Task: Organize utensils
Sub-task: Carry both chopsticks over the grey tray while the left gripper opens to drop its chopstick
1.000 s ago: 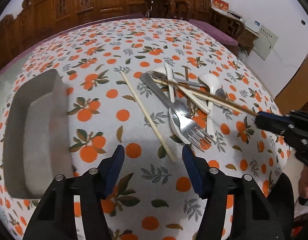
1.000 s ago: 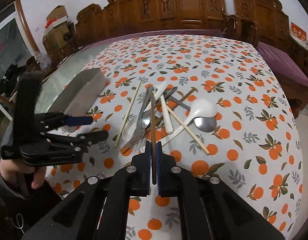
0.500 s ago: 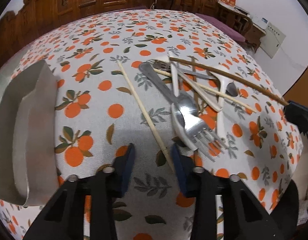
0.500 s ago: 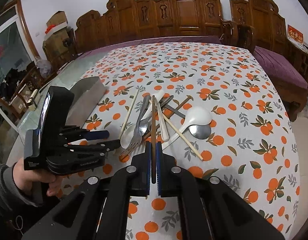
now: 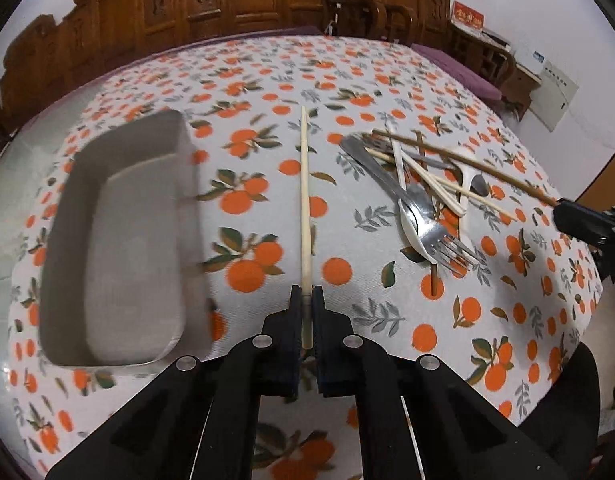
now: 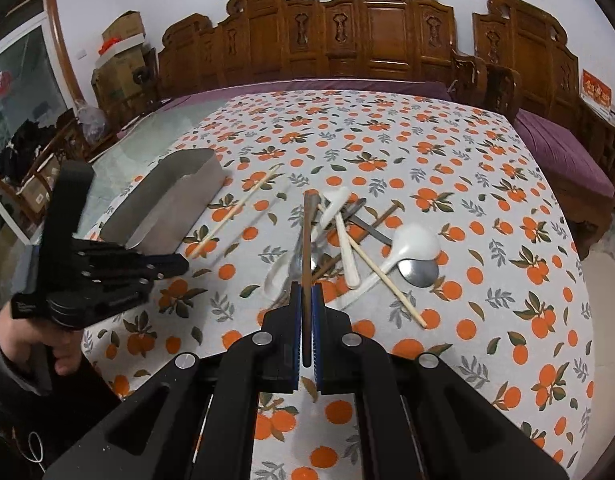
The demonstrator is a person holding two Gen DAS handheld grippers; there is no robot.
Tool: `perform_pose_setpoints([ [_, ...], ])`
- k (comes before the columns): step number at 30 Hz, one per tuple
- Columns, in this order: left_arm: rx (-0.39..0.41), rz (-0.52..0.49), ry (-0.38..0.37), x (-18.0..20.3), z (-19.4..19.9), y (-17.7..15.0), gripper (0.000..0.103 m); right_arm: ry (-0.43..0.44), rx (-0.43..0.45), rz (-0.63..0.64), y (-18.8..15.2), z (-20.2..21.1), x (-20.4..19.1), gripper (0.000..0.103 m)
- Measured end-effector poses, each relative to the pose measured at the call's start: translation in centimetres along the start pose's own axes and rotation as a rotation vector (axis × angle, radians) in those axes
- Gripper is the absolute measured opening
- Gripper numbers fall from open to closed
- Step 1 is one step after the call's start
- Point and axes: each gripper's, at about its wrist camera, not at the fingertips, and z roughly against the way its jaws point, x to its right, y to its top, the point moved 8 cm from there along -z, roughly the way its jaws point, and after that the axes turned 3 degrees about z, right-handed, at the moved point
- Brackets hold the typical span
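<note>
Pinching pale chopstick (image 5: 304, 208) by its tip: left gripper (image 5: 306, 300) just closed | right gripper (image 6: 306, 300) clamps dark chopstick (image 6: 306, 240) | risk: end-held sticks pivot, miss tray (image 5: 119, 240) beside pile.

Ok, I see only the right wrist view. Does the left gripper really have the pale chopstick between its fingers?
Observer: Yes. In the left wrist view the left gripper is shut on the near end of the pale chopstick; its jaws have just been closing.
Operator: And the grey tray, is something inside it?
Observer: No. The left view looks into the grey tray and shows nothing in it.
Operator: My own gripper hides the front of the pile. What lies there?
Observer: A metal fork, tines pointing to the near edge, lying on a white spoon.
</note>
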Motion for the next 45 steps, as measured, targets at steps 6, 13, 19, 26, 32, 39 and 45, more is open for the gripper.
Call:
perform_pose_setpoints([
  [6, 0.047, 0.006, -0.024, -1.0, 3.1, -0.2, 0.004, 0.008, 0.004, 0.023, 0.8, 0.0, -2.0, 0.006],
  [13, 0.066, 0.016, -0.022, -3.4, 5.5, -0.7, 0.004, 0.023, 0.012, 0.034, 2.2, -0.4, -4.5, 0.006],
  [19, 0.055, 0.038, -0.005, -7.2, 6.5, -0.7, 0.004, 0.045, 0.019, 0.056, 3.3, -1.0, -7.1, 0.006],
  [26, 0.027, 0.088, 0.006, -11.3, 6.0, -0.9, 0.004, 0.072, 0.013, 0.085, 4.7, -2.0, -10.3, 0.006],
  [32, -0.015, 0.121, 0.022, -13.6, 4.6, -0.7, 0.004, 0.079, 0.011, 0.105, 5.9, -2.6, -12.3, 0.006],
  [39, -0.032, 0.144, 0.023, -14.8, 3.6, 0.0, 0.005, 0.078, -0.004, 0.111, 6.6, -3.7, -13.7, 0.006],
  [45, 0.006, 0.149, 0.019, -15.2, 4.8, 0.4, 0.014, 0.087, -0.014, 0.116, 6.9, -4.5, -14.8, 0.006],
])
